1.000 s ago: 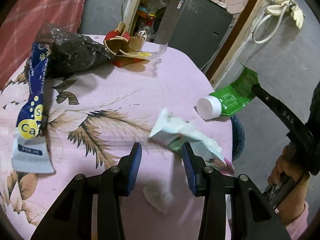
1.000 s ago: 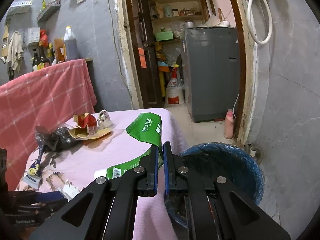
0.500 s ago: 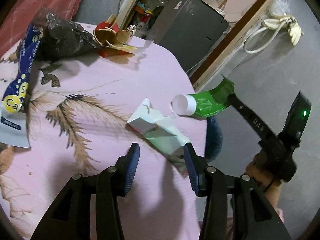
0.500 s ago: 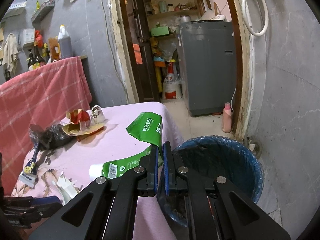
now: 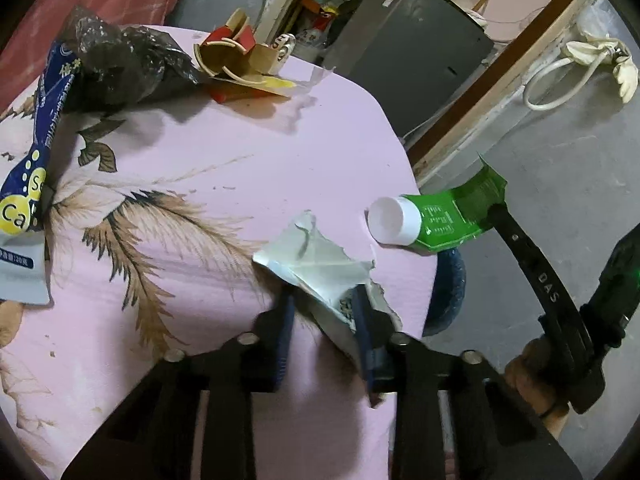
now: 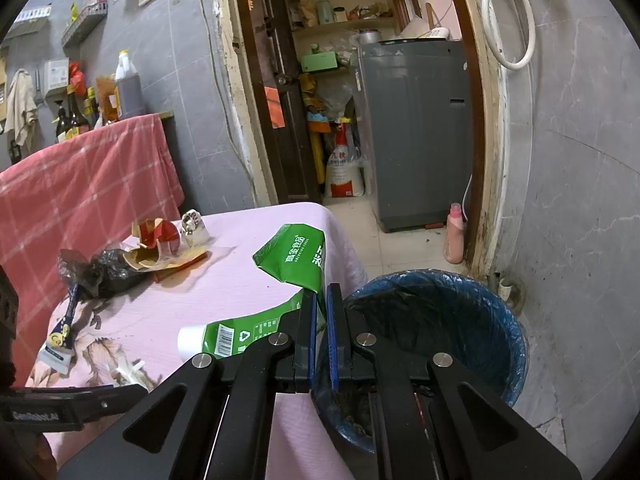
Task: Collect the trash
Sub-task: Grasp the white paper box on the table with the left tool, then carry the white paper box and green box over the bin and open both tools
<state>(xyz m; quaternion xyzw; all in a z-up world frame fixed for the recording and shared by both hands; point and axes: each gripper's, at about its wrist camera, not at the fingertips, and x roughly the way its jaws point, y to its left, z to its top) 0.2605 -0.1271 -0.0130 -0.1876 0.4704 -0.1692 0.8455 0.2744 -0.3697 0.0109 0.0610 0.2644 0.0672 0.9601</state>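
Observation:
A torn white wrapper [image 5: 316,264] lies on the pink floral tablecloth [image 5: 240,152] near its right edge. My left gripper [image 5: 322,316] straddles it and its jaws are closing; the wrapper sits between the blue pads and runs under the right finger [image 5: 362,320], not pinched. My right gripper [image 6: 320,312] is shut on the flat end of a green pouch with a white cap [image 6: 296,264]. The left wrist view shows that pouch [image 5: 448,216] held at the table's edge. A bin with a blue liner [image 6: 440,320] stands on the floor just below and to the right.
Farther back on the table lie a black plastic bag [image 5: 120,64], a blue sachet [image 5: 32,184] and red and tan cardboard scraps [image 5: 236,56]. A grey machine [image 6: 416,132] fills the doorway behind. A person's hand [image 5: 536,376] holds the right gripper.
My left gripper has come forward over the white wrapper and its jaws have narrowed around it. The right gripper and the green pouch have stayed put.

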